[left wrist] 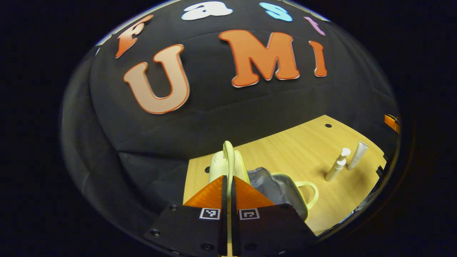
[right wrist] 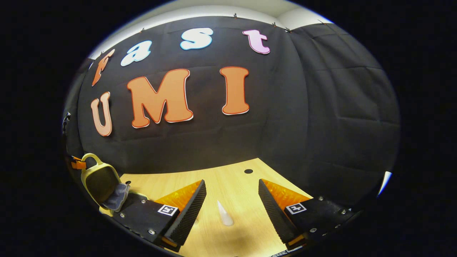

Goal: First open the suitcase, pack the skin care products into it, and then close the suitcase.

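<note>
While the pale wooden desk (left wrist: 285, 150) meets black cloth, the left hand-held gripper (left wrist: 228, 178) pinches the open suitcase (left wrist: 275, 185) lid. The right hand-held gripper (right wrist: 231, 187) gapes wide above a white tube (right wrist: 225, 214).

Right hand-held gripper (right wrist: 231, 191) agape above white tube (right wrist: 224, 213) on table (right wrist: 228, 178); open suitcase (right wrist: 100, 182) far left.
</note>
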Tool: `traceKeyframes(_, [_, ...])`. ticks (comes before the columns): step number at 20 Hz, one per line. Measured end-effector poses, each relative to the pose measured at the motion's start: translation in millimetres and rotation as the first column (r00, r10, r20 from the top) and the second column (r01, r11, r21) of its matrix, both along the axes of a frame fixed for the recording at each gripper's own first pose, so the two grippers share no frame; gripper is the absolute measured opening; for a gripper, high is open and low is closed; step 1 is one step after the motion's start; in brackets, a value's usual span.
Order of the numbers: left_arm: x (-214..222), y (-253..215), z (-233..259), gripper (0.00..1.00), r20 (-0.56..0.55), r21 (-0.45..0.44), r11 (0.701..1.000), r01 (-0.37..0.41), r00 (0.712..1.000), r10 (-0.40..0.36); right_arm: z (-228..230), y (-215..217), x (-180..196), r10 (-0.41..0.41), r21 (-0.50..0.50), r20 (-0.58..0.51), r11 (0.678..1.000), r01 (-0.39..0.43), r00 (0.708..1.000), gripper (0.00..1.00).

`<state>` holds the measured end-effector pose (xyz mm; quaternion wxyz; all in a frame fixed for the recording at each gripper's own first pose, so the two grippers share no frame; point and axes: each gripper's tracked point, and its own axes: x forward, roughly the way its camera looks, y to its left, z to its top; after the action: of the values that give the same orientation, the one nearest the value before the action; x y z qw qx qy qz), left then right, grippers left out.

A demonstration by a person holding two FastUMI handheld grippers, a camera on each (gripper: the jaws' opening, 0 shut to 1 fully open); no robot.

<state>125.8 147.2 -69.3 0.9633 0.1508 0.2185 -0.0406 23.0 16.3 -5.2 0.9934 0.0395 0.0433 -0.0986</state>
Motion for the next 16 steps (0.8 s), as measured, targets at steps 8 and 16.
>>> traceKeyframes(8, [7, 175, -111, 0.05, -0.113, -0.127, 0.977, -0.170, 0.981, 0.156, 25, 66, -24, -0.043, -0.021, 0.018, 0.999, 0.043, 0.999, 0.94])
traceKeyframes(16, [-1, 236, -276, 0.05, -0.313, -0.332, 0.903, -0.274, 0.935, 0.168, 26, 101, -35, -0.091, 0.004, -0.001, 0.996, 0.091, 0.996, 0.94])
